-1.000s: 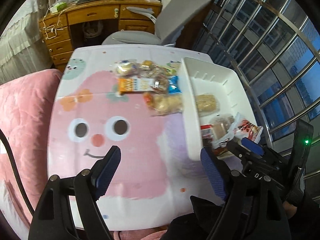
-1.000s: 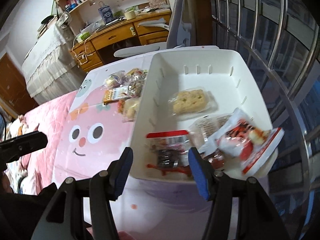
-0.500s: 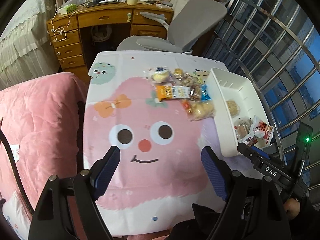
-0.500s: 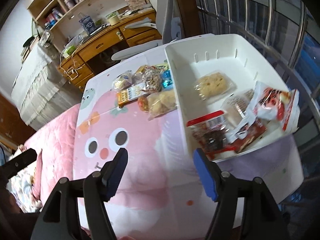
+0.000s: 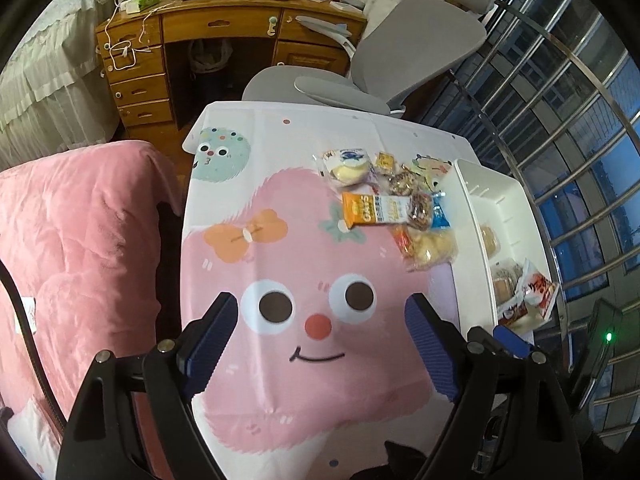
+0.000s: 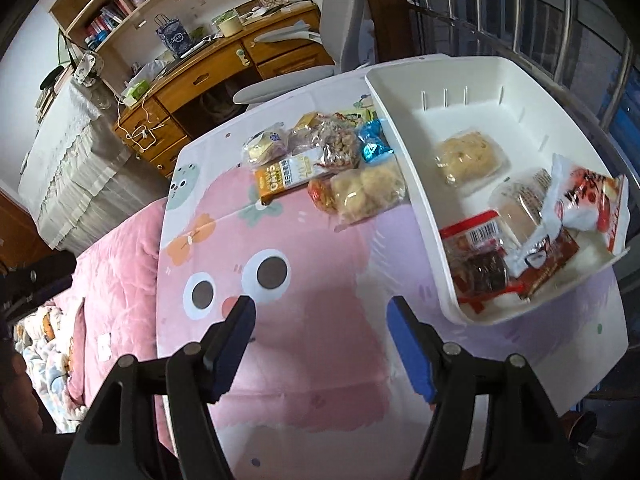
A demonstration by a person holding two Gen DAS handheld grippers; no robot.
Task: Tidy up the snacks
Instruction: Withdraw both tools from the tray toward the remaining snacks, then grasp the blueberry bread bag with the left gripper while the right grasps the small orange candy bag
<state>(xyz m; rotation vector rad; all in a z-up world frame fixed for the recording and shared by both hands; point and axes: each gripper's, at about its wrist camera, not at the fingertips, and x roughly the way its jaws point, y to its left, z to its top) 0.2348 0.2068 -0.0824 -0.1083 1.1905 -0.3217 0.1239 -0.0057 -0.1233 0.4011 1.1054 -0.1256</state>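
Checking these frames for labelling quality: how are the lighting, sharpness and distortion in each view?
Left wrist: dim, warm indoor light, strong fisheye bending of the window bars, snacks fairly sharp. Right wrist: brighter, white bin slightly glary, its rim curved by the lens, dark vignette at corners.

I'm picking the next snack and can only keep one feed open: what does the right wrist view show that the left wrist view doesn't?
Only the right wrist view looks down into the white bin: the pale cake, the red-labelled dark snack and the red-and-white packet all show clearly.

Only the left wrist view shows the whole pile in a flat layout, including the small yellow packet.

Both show the orange bar, the round cake pack, the blue packet, and open, empty grippers: left gripper, right gripper.
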